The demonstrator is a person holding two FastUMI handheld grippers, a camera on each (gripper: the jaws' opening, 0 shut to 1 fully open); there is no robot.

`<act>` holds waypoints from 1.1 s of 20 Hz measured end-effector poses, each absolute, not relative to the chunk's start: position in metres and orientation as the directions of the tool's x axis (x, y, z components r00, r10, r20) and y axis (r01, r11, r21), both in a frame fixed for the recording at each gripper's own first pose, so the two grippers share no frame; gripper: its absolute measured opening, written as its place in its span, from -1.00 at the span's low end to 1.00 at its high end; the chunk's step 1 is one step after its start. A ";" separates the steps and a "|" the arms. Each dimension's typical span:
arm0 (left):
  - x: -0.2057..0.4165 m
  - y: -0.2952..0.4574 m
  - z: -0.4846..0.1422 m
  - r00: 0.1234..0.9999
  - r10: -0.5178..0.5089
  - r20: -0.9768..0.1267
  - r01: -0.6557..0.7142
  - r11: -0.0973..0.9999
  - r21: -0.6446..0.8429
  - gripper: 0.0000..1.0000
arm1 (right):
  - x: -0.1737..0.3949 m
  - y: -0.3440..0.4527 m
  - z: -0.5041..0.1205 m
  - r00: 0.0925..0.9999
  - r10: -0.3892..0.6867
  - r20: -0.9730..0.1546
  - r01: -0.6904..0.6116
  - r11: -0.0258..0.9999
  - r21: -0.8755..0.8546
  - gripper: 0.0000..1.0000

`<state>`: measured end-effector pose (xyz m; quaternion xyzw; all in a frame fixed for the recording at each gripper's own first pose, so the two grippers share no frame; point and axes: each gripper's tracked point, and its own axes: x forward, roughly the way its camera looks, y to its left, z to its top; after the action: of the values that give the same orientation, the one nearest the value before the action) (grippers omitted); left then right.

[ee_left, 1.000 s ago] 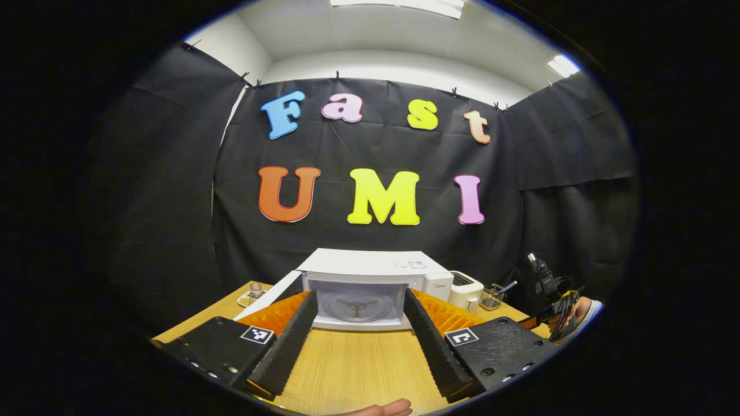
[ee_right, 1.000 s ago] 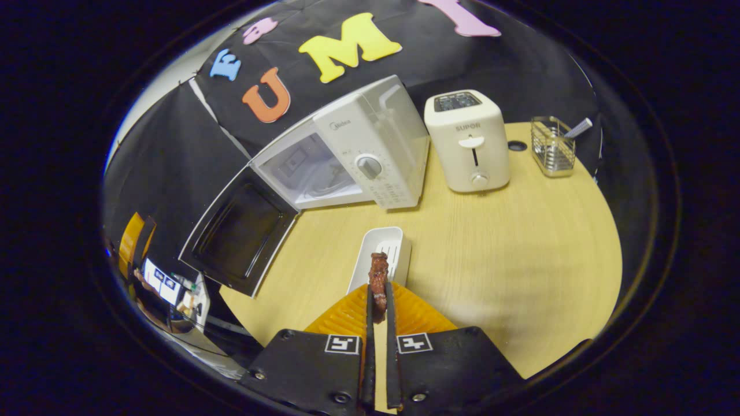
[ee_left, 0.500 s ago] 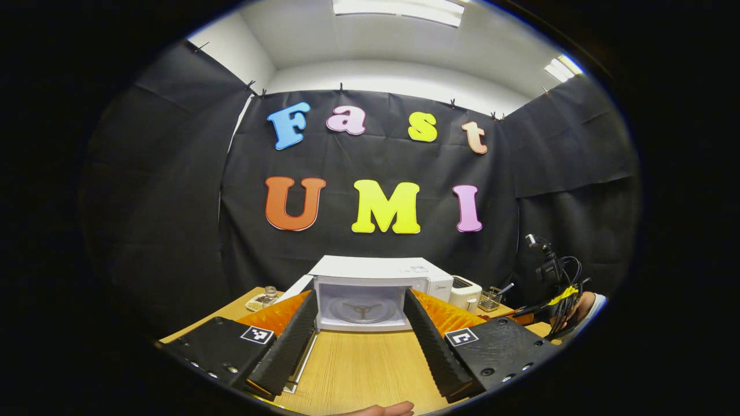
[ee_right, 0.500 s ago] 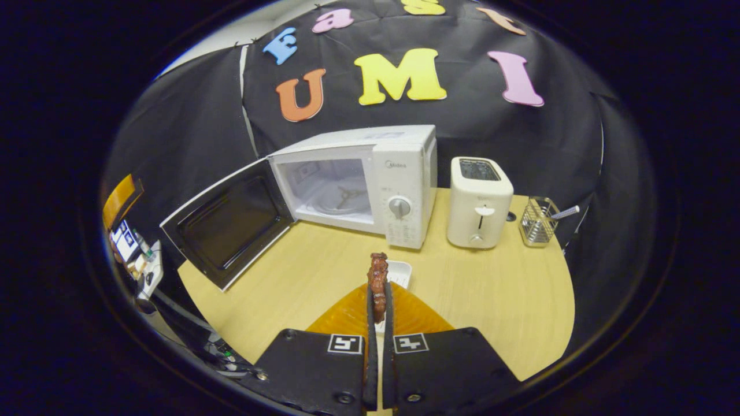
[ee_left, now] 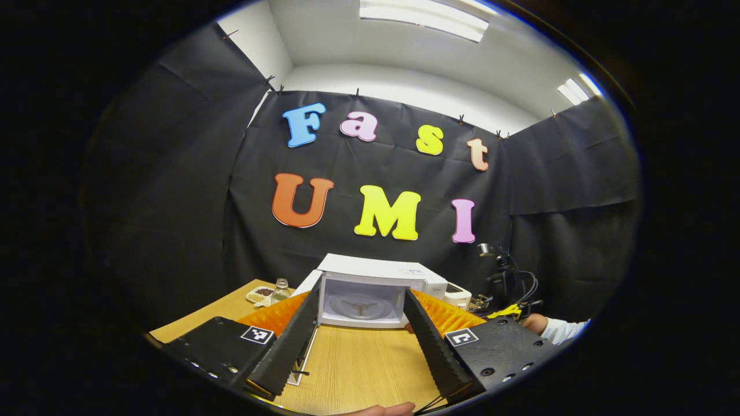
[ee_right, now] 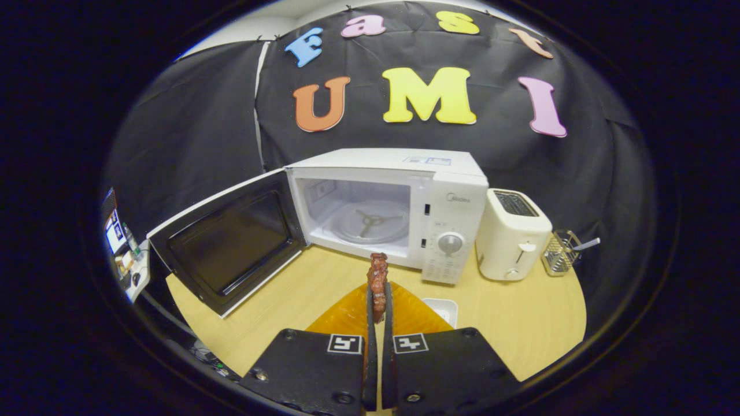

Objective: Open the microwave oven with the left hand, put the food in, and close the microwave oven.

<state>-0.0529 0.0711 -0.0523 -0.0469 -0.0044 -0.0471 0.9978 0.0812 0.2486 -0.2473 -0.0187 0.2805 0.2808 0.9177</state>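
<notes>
White and wide open, the one microwave oven [ee_left: 370, 292] is sitting straight ahead of your left gripper [ee_left: 361, 338] in the left gripper view, framed between its two spread fingers, which are holding nothing above the wooden table [ee_left: 358, 370]. In the right gripper view, your right gripper [ee_right: 377, 300] is pinching the single piece of reddish-brown food [ee_right: 378, 276] upright between its two closed fingers, just in front of the microwave's open cavity, with its door [ee_right: 228, 242] swinging out left, and one toaster [ee_right: 511, 234], one wire basket [ee_right: 558, 254] and one white tray [ee_right: 442, 309] are sitting nearby.

White microwave [ee_right: 399, 196] stands door [ee_right: 231, 240] wide open; reddish-brown food [ee_right: 378, 277] held upright.
</notes>
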 end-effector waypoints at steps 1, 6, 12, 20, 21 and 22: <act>-0.053 0.077 -0.053 0.996 -0.086 0.017 0.087 0.992 -0.094 0.84 | 0.083 0.260 -0.249 0.684 0.508 -0.524 -0.525 0.841 0.129 -0.87; -0.047 0.090 -0.055 0.997 -0.072 0.010 0.073 0.994 -0.076 0.84 | 0.108 0.316 -0.245 0.715 0.505 -0.482 -0.498 0.853 0.156 -0.87; -0.029 0.097 -0.056 0.998 -0.058 -0.013 0.058 0.998 -0.029 0.84 | 0.158 0.376 -0.242 0.780 0.491 -0.388 -0.398 0.868 0.298 -0.87; -0.011 0.103 -0.061 0.999 -0.009 -0.043 0.011 0.999 0.047 0.84 | 0.233 0.417 -0.281 0.858 0.380 -0.345 -0.149 0.828 0.540 -0.86; -0.010 0.103 -0.063 0.999 -0.006 -0.048 0.008 0.999 0.047 0.84 | 0.243 0.417 -0.286 0.875 0.339 -0.346 -0.095 0.820 0.564 -0.85; -0.009 0.104 -0.065 0.998 -0.001 -0.055 0.003 0.999 0.047 0.84 | 0.251 0.416 -0.293 0.887 0.298 -0.354 -0.038 0.810 0.585 -0.84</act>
<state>-0.0085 0.1044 -0.0652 0.0236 0.0274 -0.0010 0.9993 0.2508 0.4157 -0.2932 0.2945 0.2202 0.0907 0.9255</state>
